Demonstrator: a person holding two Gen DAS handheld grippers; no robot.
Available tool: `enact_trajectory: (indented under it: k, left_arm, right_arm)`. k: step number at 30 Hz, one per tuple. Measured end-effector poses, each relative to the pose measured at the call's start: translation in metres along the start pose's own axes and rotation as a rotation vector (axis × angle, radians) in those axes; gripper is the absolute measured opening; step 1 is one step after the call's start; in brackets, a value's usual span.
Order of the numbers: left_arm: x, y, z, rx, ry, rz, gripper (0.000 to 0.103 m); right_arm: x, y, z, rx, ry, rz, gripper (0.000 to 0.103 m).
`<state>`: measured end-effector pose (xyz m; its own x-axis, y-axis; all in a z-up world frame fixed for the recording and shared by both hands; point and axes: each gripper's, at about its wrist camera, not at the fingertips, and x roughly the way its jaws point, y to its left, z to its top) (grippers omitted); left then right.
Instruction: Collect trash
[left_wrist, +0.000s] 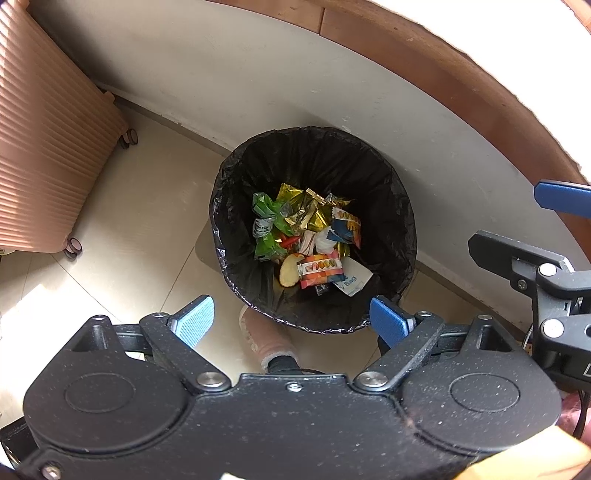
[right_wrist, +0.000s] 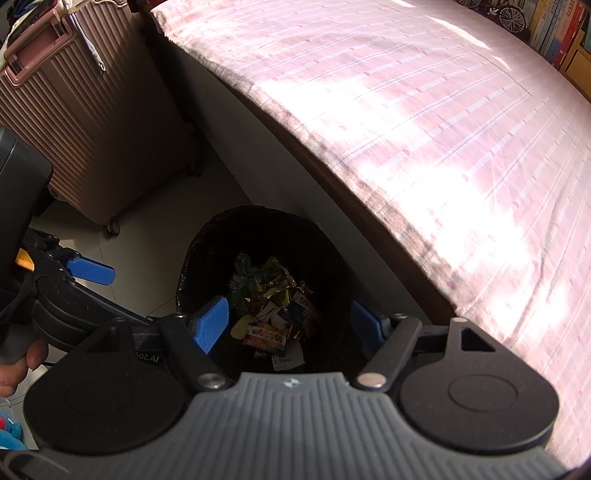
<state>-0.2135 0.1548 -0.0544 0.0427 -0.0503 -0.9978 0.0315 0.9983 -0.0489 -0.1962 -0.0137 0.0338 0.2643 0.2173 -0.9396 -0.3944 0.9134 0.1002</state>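
Note:
A round bin with a black liner (left_wrist: 236, 177) (right_wrist: 199, 251) stands on the floor against the bed's side. Inside lies a heap of trash (left_wrist: 306, 236) (right_wrist: 273, 310): green and gold wrappers, striped snack packets, a white paper bag. My left gripper (left_wrist: 295, 320) hovers open above the bin's near rim, nothing between its blue pads. My right gripper (right_wrist: 291, 325) hangs open over the bin too, empty. The right gripper (left_wrist: 546, 273) shows at the right edge of the left wrist view, and the left gripper (right_wrist: 88, 271) shows at the left of the right wrist view.
A pink ribbed suitcase (left_wrist: 48, 147) (right_wrist: 92, 122) on wheels stands left of the bin. The bed with a pink striped sheet (right_wrist: 424, 129) and wooden frame (left_wrist: 443, 74) runs along the right. A person's foot in a sock (left_wrist: 266, 339) is near the bin; a hand (right_wrist: 14, 369) holds the left gripper.

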Motion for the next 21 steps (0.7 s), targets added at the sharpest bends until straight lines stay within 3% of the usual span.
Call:
enact_trajectory:
  k: [21]
  left_arm:
    - [0.0004, 0.0016, 0.0018, 0.002, -0.002, 0.004, 0.092]
  right_arm:
    - [0.0016, -0.0021, -0.0003, 0.004, -0.002, -0.001, 0.083]
